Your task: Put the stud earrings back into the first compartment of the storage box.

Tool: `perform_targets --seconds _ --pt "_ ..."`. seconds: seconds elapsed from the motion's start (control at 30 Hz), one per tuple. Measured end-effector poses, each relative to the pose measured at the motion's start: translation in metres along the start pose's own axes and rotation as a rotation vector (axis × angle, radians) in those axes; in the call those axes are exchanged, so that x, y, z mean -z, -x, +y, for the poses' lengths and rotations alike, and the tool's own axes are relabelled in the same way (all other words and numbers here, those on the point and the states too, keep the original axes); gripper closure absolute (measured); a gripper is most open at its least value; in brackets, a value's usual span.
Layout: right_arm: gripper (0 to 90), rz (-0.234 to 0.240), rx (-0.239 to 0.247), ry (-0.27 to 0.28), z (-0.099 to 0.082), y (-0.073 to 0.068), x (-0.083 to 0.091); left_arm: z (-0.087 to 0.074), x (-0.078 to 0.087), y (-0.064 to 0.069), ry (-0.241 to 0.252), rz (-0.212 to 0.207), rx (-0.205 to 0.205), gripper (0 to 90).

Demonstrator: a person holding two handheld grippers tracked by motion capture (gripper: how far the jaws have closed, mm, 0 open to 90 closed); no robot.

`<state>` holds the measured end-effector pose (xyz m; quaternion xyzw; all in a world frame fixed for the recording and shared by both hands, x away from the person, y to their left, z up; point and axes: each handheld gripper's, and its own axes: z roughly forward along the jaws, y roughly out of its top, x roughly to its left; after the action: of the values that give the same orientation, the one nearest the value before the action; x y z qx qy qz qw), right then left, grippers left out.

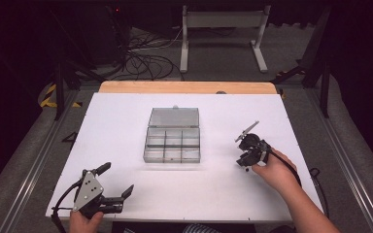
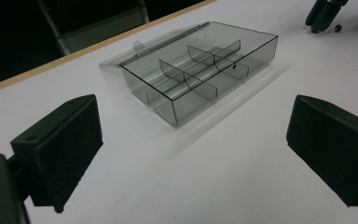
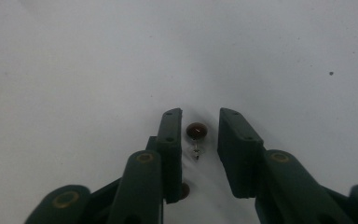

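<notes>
The high view looks forward and down over the whole worktop (image 1: 126, 121); the left tool's camera faces the divided box (image 2: 200, 74) toward two o'clock, sharing it; the right tool's camera looks closely down on bare worktop

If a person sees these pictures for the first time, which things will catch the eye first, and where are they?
First comes the clear divided box, lid open, in the middle of the white table. Next, to its right, the right gripper points down with its jaws nearly closed around a small brown stud earring lying between them; the pads do not press on it. At the near left, the left gripper stands wide open.
</notes>
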<state>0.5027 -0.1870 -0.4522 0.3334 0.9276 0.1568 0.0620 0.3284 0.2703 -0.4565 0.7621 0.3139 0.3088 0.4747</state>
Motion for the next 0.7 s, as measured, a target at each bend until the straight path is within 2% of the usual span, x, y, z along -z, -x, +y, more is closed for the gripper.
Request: perform_targets --seconds 0.07,0.43,0.7 --pt "78.6 -0.007 0.006 -0.016 0.0008 -0.0014 -0.002 0.0 -0.0001 0.0002 0.001 0.0 0.0 3.9" --pt "79.2 -0.02 0.009 -0.023 0.0017 -0.0025 -0.0038 0.0 -0.0001 0.0003 0.0 0.001 -0.001 3.9" --pt "79.3 -0.014 0.005 0.031 0.0005 -0.0016 0.0059 0.0001 0.0001 0.0003 0.0 0.002 -0.001 3.9"
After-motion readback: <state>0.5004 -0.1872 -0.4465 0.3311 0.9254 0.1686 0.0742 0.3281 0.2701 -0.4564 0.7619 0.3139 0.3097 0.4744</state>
